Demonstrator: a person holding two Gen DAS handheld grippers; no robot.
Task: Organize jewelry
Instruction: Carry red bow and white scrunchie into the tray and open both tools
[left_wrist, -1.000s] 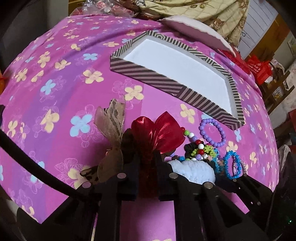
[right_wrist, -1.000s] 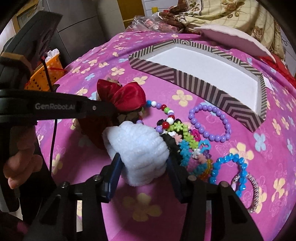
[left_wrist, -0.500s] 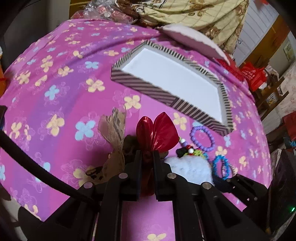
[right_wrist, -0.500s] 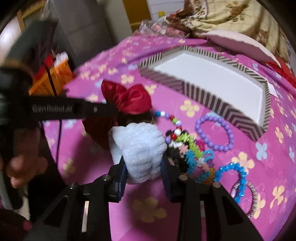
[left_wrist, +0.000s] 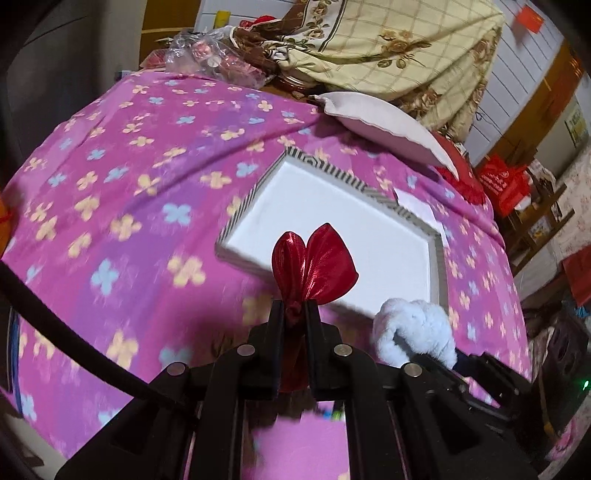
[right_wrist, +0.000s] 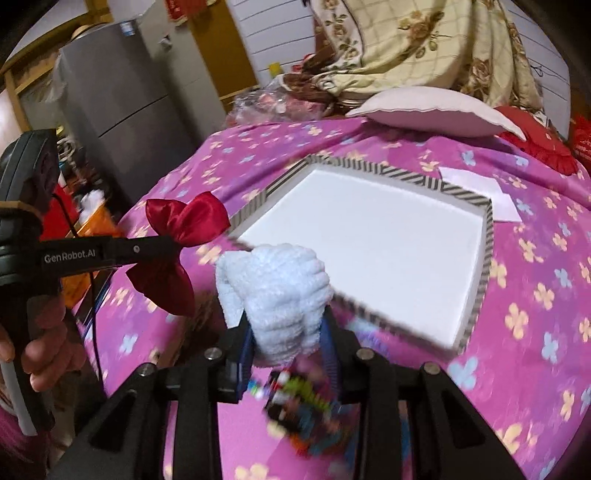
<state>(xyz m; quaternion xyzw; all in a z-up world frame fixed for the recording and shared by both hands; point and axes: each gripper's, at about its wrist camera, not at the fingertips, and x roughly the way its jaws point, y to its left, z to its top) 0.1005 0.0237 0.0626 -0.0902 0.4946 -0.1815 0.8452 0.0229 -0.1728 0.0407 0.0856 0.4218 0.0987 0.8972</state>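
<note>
Both loads are up off the pink flowered cloth (left_wrist: 122, 184)! The left hand-held gripper (left_wrist: 295, 314) is pinched tight on the red bow (left_wrist: 314, 262) at its knot; the right hand-held gripper (right_wrist: 288, 332), part closed, squeezes the white fluffy scrunchie (right_wrist: 277, 288). Each hangs just short of the striped box (right_wrist: 485, 236), whose white floor is bare. Danger: the blurred bead bracelets (right_wrist: 299, 406) beneath look snagged and might spill, and the soft scrunchie may slip free before the rim.
</note>
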